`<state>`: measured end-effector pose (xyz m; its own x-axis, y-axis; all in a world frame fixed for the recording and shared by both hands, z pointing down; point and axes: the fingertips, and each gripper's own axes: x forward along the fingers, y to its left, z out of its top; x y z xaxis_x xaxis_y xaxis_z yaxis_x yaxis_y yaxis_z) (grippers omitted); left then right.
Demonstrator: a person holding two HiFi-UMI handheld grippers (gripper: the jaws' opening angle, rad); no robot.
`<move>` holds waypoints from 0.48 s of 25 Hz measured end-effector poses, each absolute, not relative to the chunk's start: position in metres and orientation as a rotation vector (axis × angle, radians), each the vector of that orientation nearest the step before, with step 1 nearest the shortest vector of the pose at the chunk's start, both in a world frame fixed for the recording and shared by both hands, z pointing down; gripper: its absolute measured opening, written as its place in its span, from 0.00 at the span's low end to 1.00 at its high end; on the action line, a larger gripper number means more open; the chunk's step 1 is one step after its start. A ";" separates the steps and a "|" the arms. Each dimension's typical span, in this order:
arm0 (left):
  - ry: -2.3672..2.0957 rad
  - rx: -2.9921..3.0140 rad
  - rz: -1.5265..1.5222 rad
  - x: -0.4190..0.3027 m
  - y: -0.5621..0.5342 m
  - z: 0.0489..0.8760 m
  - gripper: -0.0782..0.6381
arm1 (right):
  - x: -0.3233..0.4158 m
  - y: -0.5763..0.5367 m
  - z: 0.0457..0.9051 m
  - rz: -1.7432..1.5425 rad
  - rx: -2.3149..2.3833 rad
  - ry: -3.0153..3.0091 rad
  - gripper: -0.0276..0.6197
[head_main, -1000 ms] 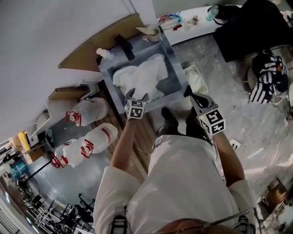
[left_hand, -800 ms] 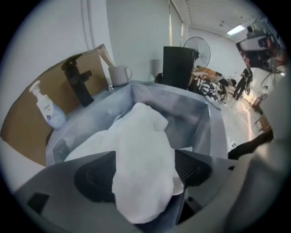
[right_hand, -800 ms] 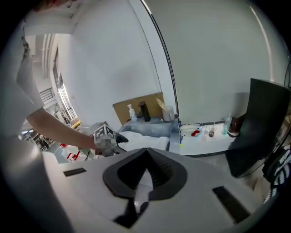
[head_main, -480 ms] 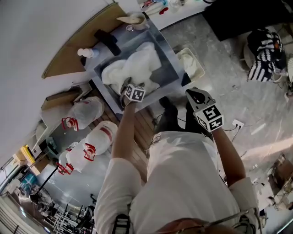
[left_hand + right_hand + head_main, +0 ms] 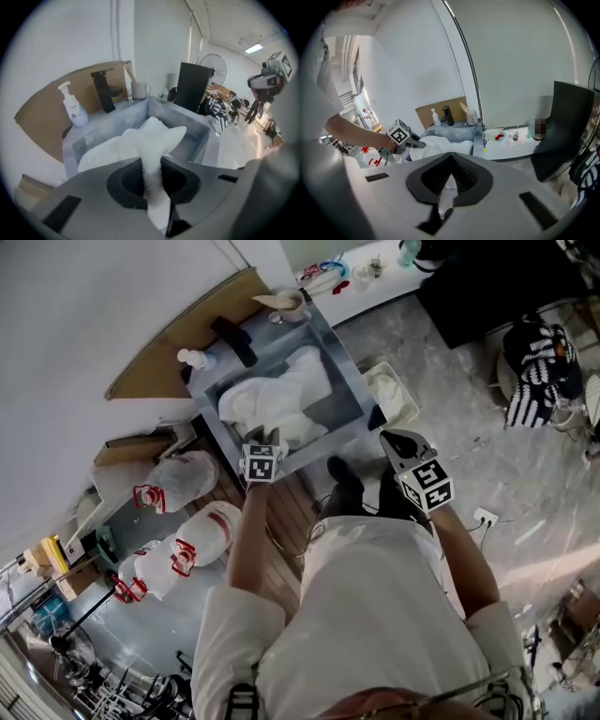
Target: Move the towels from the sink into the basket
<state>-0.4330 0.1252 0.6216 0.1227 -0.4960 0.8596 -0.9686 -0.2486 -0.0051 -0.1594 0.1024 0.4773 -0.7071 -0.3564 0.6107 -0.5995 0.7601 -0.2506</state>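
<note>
Towels [image 5: 281, 404]: white heap, count unclear; one sink [image 5: 352, 390], one basket [image 5: 411, 407].

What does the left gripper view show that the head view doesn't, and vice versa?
Left gripper view only: the left gripper's jaws closing, with a towel fold pinched between them. Head view only: the basket on the floor beside the sink, and tied plastic bags. Both: sink, piled towels, soap bottle.

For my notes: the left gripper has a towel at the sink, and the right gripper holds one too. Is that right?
Not quite. The right gripper holds nothing: the right gripper view shows its fingers together and empty. The left gripper is closing on a towel at the sink.
</note>
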 end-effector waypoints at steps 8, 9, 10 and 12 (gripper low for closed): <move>-1.681 1.915 0.753 -0.425 0.122 0.479 0.19 | -0.150 0.098 0.443 0.513 0.678 -2.475 0.04; -1.710 1.931 0.723 -0.424 0.122 0.461 0.19 | -0.149 0.097 0.438 0.501 0.672 -2.483 0.04; -1.739 1.946 0.690 -0.422 0.121 0.444 0.19 | -0.148 0.095 0.433 0.488 0.667 -2.491 0.04; -1.793 1.977 0.618 -0.419 0.119 0.411 0.19 | -0.147 0.091 0.423 0.461 0.661 -2.506 0.04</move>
